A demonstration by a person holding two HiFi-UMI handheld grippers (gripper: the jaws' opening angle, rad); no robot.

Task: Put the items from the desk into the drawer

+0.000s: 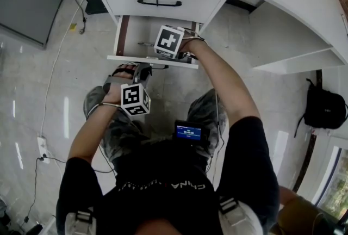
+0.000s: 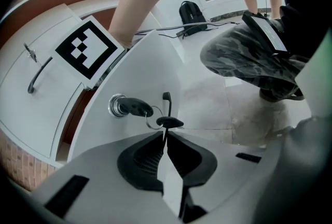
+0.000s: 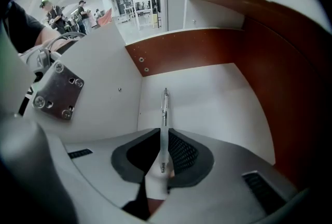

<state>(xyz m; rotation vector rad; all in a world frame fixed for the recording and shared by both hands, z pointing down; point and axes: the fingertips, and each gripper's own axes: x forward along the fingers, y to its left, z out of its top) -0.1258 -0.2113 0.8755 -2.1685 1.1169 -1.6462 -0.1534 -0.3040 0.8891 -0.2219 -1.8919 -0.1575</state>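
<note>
**Entry: pen, held inside the open drawer**

Pen (image 3: 164, 109): slim, stiff, light and smooth-barrelled. Judged likely to swivel if pinched near an end, so best taken mid-barrel. It was clamped toward one end in the right tool (image 3: 164, 137), its barrel running forward above the white floor of the drawer (image 3: 207, 109); whether it touched could not be told. Left tool (image 2: 165, 140): jaws closed on the blade of a key (image 2: 169, 122) hanging from a ring at the drawer-front lock (image 2: 116, 106)

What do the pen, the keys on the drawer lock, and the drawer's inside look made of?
Pen: pale translucent plastic, glossy, in the right gripper. Keys: black plastic heads on a metal ring; the left gripper seems to pinch the hanging key's thin blade, likely metal. Drawer: smooth white board floor, reddish-brown wood-look walls, probably laminate.
</note>
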